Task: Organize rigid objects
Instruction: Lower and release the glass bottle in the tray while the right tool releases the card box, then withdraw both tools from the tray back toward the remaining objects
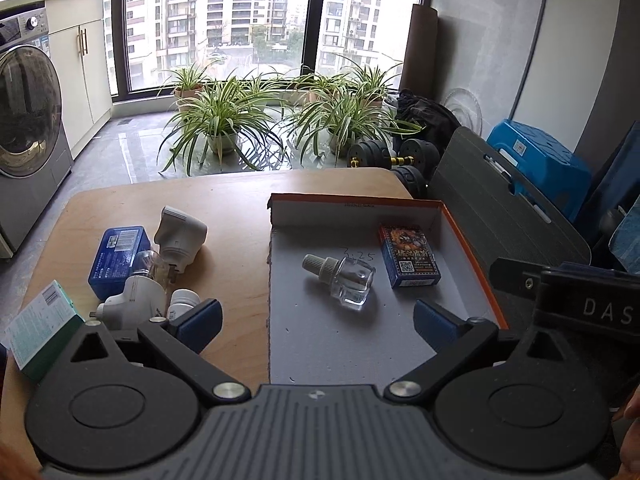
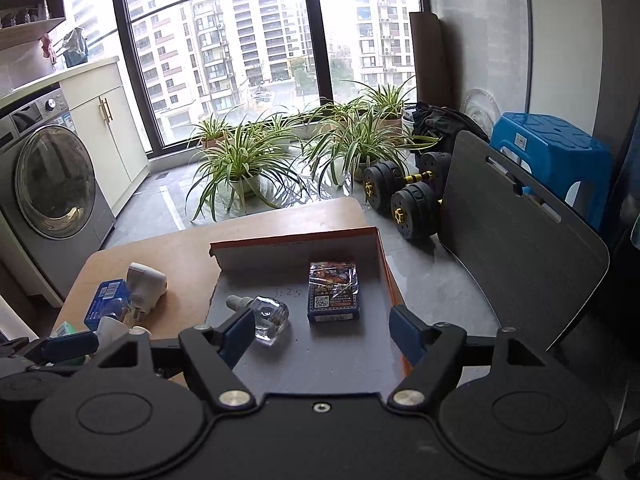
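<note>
An orange-rimmed box lid [image 1: 472, 240] [image 2: 384, 264] lies on the wooden table [image 1: 224, 200] [image 2: 176, 256]. In it lie a clear glass refill bottle [image 1: 344, 278] [image 2: 266, 318] and a blue card pack [image 1: 409, 255] [image 2: 333, 291]. Left of the lid lie a blue box [image 1: 118, 258] [image 2: 106, 302], two white plug-in devices [image 1: 180, 236] [image 1: 134, 300], a white bottle [image 1: 182, 302] and a green-white box [image 1: 38, 330]. My left gripper [image 1: 318, 326] is open and empty, above the lid's near part. My right gripper [image 2: 322, 332] is open and empty, near the bottle.
Potted spider plants [image 1: 224, 120] stand on the floor beyond the table. Dumbbells [image 2: 404, 196], a dark folded board [image 2: 516, 232] and a blue stool [image 2: 556, 152] are to the right. A washing machine [image 2: 52, 192] stands at the left.
</note>
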